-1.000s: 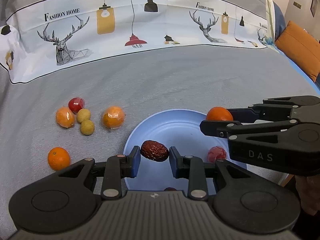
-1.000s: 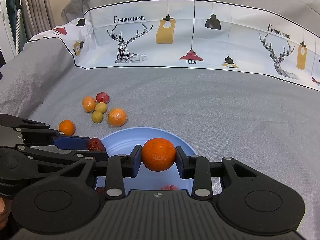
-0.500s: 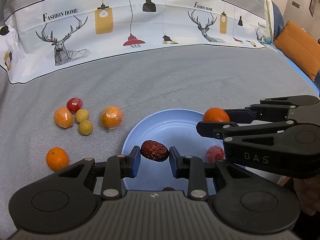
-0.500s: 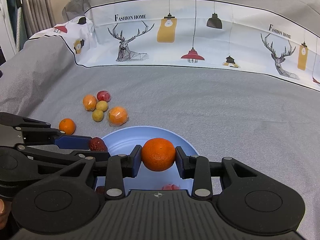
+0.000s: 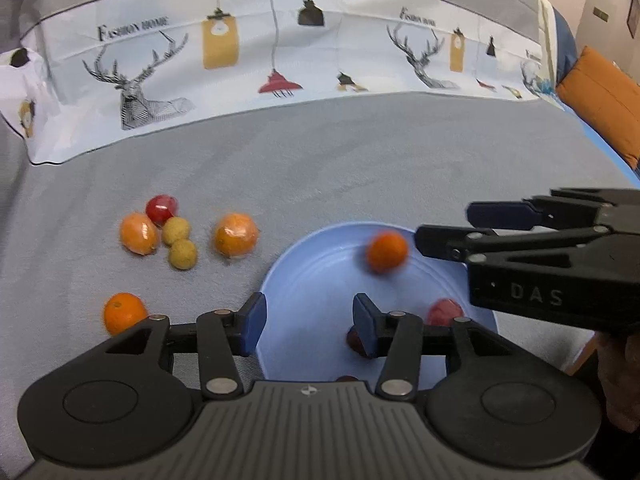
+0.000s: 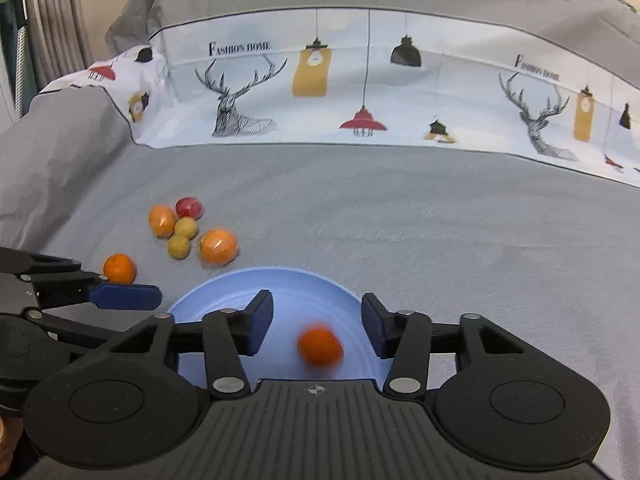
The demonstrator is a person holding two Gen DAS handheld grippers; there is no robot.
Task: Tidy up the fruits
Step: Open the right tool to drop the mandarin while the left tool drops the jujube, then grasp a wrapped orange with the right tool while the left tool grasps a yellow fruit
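Note:
A light blue plate (image 5: 316,280) lies on the grey cloth; it also shows in the right wrist view (image 6: 280,280). My left gripper (image 5: 306,322) is open and empty over the plate's near side. A dark red date (image 5: 354,342) lies on the plate, half hidden behind my left gripper's right finger. My right gripper (image 6: 316,322) is open over the plate. A blurred orange tangerine (image 6: 320,348) is below its fingers, loose over the plate; it also shows in the left wrist view (image 5: 387,251). A red fruit (image 5: 444,312) lies on the plate.
Left of the plate on the cloth lie a wrapped orange (image 5: 236,235), another orange fruit (image 5: 138,234), a red fruit (image 5: 161,208), two yellow-green fruits (image 5: 182,253) and a lone tangerine (image 5: 124,313). A printed white cloth band (image 5: 280,60) runs behind. An orange cushion (image 5: 600,100) is far right.
Both grippers have opened. The date has dropped from my left gripper onto the plate. The tangerine has left my right gripper and is falling toward the plate, blurred.

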